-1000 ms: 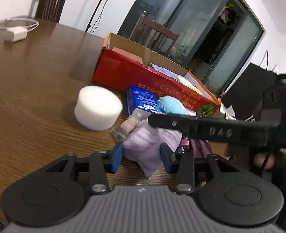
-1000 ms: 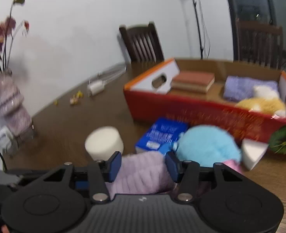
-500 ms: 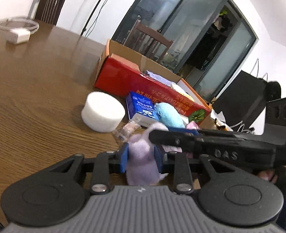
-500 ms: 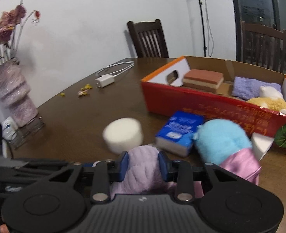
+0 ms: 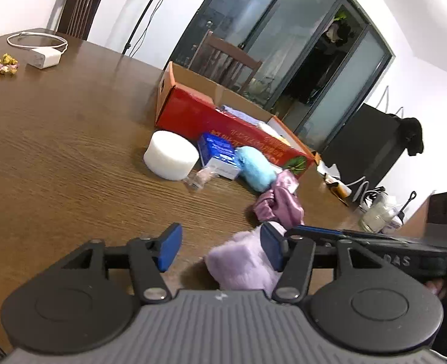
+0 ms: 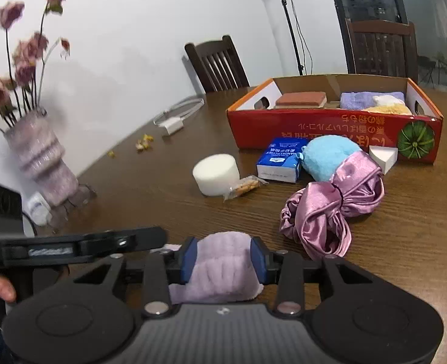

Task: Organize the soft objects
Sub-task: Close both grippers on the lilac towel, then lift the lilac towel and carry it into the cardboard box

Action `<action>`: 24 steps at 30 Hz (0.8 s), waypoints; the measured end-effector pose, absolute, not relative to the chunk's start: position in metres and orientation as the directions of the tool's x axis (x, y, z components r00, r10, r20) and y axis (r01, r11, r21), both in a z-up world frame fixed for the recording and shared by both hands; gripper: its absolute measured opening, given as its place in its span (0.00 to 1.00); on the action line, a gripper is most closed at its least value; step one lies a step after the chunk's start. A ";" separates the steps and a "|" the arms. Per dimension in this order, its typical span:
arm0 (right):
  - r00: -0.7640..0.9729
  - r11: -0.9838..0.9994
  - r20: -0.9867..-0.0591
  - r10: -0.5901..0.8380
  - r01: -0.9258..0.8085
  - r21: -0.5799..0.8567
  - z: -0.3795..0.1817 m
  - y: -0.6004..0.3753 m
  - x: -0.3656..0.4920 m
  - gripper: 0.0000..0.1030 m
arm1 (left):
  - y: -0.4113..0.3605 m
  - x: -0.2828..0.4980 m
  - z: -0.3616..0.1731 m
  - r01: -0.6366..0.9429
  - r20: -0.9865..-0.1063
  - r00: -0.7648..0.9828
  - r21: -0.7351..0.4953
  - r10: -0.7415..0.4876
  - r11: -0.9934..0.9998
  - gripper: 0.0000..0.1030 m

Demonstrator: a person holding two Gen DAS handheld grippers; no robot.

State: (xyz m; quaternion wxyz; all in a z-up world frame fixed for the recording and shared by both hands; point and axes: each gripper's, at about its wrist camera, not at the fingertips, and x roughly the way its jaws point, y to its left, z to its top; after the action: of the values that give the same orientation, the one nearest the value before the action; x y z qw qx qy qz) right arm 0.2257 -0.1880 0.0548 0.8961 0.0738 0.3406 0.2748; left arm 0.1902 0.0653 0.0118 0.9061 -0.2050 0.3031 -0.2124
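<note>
Near the table's (image 6: 405,257) front edge, the right gripper (image 6: 223,257) clamps a lilac plush cloth (image 6: 220,270), pads beginning to ease apart. The left gripper (image 5: 220,248) stands wide and opening, only its right pad (image 5: 270,250) brushing the cloth.

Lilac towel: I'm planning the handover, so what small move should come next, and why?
Probably carry the lilac towel toward the red box with the right gripper: its fingers pinch it, though opening slightly. The left gripper is opening, one pad clear.
</note>
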 end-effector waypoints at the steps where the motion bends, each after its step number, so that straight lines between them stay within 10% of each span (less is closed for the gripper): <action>1: 0.615 0.834 -0.566 0.549 -0.441 0.331 0.053 -0.190 0.226 0.40 | 0.065 0.187 0.012 0.267 -0.461 0.723 -0.501 -0.515 0.823 0.58; 5: 0.600 0.829 -0.572 0.559 -0.416 0.374 0.037 -0.194 0.234 0.43 | 0.056 0.185 0.002 0.250 -0.507 0.685 -0.510 -0.522 0.823 0.59; 14: 0.592 0.805 -0.550 0.589 -0.376 0.459 0.021 -0.205 0.238 0.32 | 0.031 0.195 0.004 0.284 -0.512 0.660 -0.506 -0.549 0.814 0.27; 24: 0.722 0.836 -0.436 0.537 -0.389 0.387 0.100 -0.229 0.278 0.30 | 0.004 0.276 0.077 0.489 -0.355 0.672 -0.445 -0.650 0.750 0.25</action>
State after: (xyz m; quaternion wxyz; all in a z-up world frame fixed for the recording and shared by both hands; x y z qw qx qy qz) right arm 0.2778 -0.2290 0.0999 0.9181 0.1351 0.2746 0.2520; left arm 0.2764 0.0045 0.0768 0.9005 -0.1584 0.2530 -0.3162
